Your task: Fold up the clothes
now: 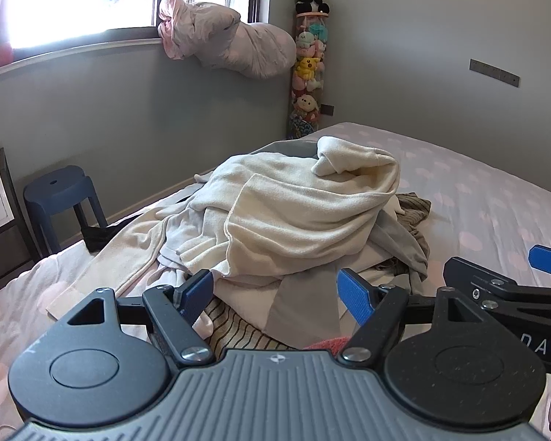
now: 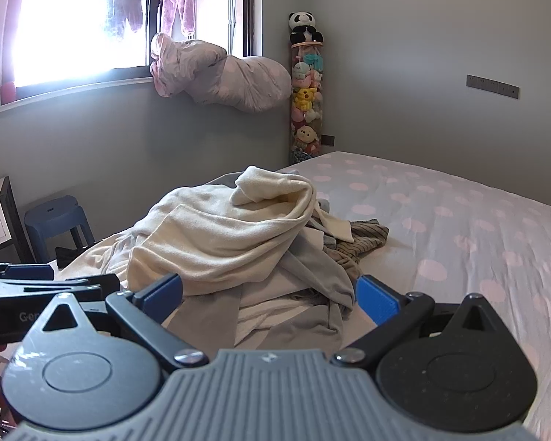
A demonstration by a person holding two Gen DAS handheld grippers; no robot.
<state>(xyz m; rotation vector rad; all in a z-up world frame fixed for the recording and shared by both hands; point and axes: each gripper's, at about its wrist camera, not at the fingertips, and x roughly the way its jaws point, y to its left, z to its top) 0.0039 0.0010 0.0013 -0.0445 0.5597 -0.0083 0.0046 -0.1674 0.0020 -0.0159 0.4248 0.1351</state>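
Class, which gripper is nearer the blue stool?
Left. The left gripper hovers over the pile's stool side; the right gripper sits further toward the open bed.

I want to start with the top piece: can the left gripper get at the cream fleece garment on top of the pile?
Probably yes: the left gripper is open, facing the cream fleece garment, with nothing between them.

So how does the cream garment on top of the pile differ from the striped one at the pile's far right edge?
The cream garment is plain, pale and large, draped over the top of the pile; the striped garment is dark olive with thin stripes and shows only a small part. The cream one sits highest, the striped one low on the bedsheet, partly buried. Both are crumpled, unfolded, and held by neither gripper.
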